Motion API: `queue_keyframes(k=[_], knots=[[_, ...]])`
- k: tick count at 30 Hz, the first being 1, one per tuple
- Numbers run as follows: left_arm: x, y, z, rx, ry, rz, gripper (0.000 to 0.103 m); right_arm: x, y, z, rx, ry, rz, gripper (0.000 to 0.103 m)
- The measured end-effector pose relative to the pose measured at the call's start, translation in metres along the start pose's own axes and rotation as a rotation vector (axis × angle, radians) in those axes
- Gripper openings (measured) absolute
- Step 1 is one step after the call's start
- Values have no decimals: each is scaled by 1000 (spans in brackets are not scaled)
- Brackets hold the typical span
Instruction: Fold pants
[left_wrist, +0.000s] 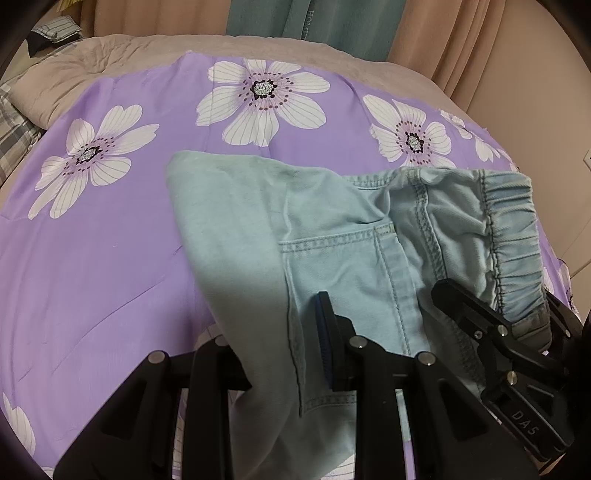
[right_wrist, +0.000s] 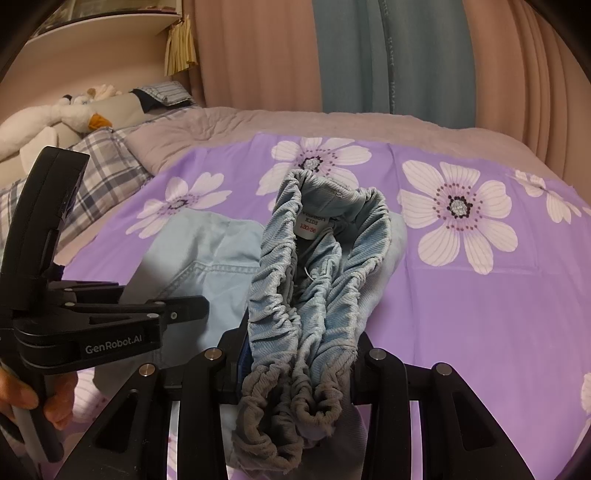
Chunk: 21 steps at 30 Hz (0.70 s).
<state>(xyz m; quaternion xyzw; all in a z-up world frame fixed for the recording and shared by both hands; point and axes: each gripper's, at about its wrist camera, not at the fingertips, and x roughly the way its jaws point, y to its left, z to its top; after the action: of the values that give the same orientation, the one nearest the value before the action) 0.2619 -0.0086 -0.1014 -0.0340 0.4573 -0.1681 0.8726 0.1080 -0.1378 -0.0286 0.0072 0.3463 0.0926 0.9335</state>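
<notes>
Light blue denim pants (left_wrist: 332, 236) lie bunched on a purple flowered sheet (left_wrist: 92, 280). My left gripper (left_wrist: 273, 354) is shut on the pants' fabric near the back pocket; cloth drapes over its left finger. My right gripper (right_wrist: 299, 354) is shut on the pants' elastic waistband (right_wrist: 314, 266), whose white size label faces up. In the left wrist view the right gripper (left_wrist: 517, 332) holds the waistband at the right. In the right wrist view the left gripper (right_wrist: 110, 317) sits at the left over the pants' leg.
The sheet (right_wrist: 480, 314) covers a bed with a beige quilt (right_wrist: 295, 122) behind. Plaid pillows (right_wrist: 96, 162) and plush toys (right_wrist: 55, 122) lie at the far left. Curtains (right_wrist: 369, 51) hang behind the bed.
</notes>
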Motion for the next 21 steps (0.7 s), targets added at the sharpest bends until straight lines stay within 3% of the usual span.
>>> queue_keyframes(k=[21], knots=[[11,0,0,2,33,15,23,8,-3,3,4,12,-6,40]])
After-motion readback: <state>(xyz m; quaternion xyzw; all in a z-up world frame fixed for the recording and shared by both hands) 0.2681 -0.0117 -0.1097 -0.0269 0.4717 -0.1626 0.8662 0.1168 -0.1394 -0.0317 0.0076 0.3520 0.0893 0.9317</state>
